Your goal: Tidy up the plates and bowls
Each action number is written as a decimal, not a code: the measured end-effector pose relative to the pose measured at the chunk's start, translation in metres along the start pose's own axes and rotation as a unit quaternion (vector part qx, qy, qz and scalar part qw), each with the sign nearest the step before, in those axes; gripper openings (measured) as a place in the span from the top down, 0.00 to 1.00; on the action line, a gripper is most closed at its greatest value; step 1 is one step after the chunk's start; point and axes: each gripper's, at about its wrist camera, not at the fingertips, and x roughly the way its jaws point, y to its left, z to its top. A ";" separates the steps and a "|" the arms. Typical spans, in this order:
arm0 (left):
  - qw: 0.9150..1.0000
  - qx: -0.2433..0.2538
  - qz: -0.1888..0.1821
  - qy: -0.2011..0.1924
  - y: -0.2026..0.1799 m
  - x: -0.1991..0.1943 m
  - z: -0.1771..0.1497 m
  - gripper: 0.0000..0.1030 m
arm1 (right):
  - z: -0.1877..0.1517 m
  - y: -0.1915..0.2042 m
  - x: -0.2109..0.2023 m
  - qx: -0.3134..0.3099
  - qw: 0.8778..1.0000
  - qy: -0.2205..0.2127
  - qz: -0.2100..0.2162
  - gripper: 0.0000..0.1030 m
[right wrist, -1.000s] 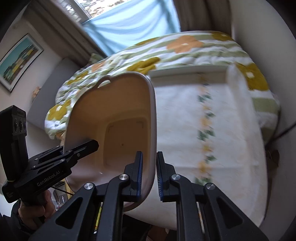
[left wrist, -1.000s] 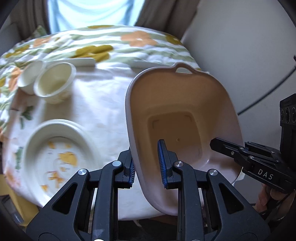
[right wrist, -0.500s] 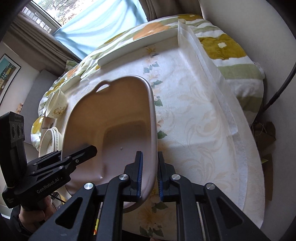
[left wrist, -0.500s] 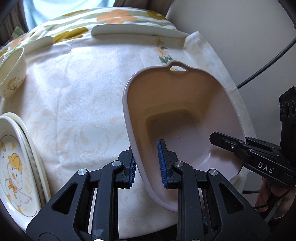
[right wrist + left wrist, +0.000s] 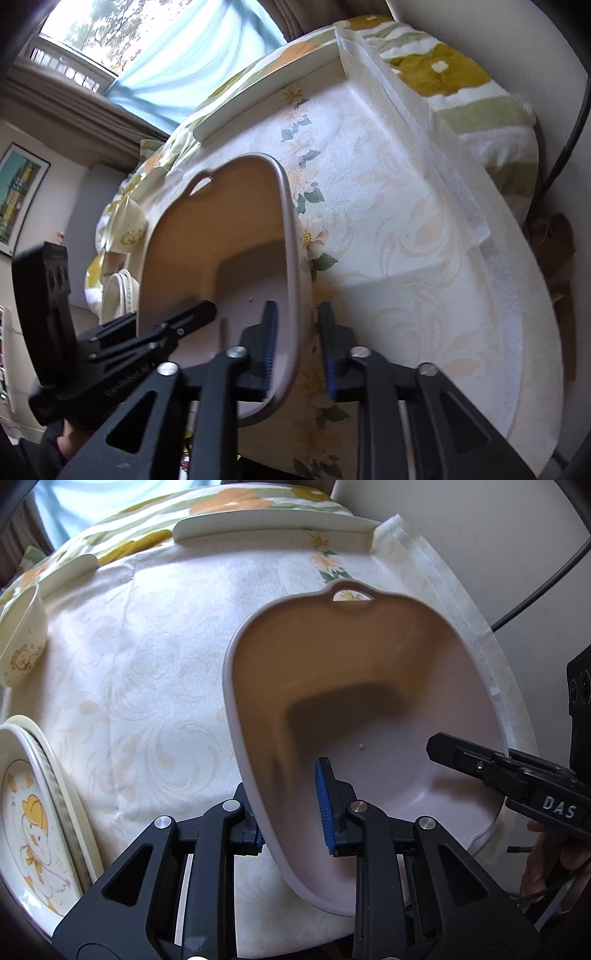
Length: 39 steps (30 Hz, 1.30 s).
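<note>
Beige basin point(image 5: 369, 686) in left gripper point(image 5: 291, 812)

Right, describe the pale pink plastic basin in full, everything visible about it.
The pale pink plastic basin is a deep, rounded-rectangular tub with a rolled rim, a flat recessed floor and a cut-out loop handle at its far end. It is empty and looks smooth. It sits on the white floral tablecloth, near the table's corner. The left gripper is clamped on its near left rim. The right gripper straddles the right rim; its jaws have just been opening, and the pads look clear of the wall.
</note>
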 end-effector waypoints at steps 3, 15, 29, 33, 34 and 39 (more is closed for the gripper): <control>1.000 0.000 0.000 0.001 0.001 0.001 0.000 0.81 | -0.001 -0.005 0.001 0.018 1.000 -0.005 0.012 0.57; 1.000 0.001 0.004 -0.016 -0.005 0.005 0.005 0.22 | -0.006 -0.014 -0.004 0.061 0.997 -0.015 0.043 0.56; 0.998 -0.023 0.029 -0.049 0.010 -0.061 -0.007 0.22 | 0.002 0.016 -0.073 -0.023 0.997 -0.065 -0.024 0.56; 0.992 -0.048 0.053 -0.107 0.029 -0.122 -0.017 0.22 | 0.013 0.063 -0.100 -0.100 0.992 -0.083 -0.006 0.54; 0.989 -0.054 0.060 -0.125 0.035 -0.138 -0.018 0.22 | 0.017 0.079 -0.105 -0.120 0.989 -0.086 0.007 0.37; 0.966 -0.101 0.114 -0.210 0.085 -0.201 -0.016 0.00 | 0.036 0.143 -0.102 -0.183 0.976 -0.105 0.055 0.02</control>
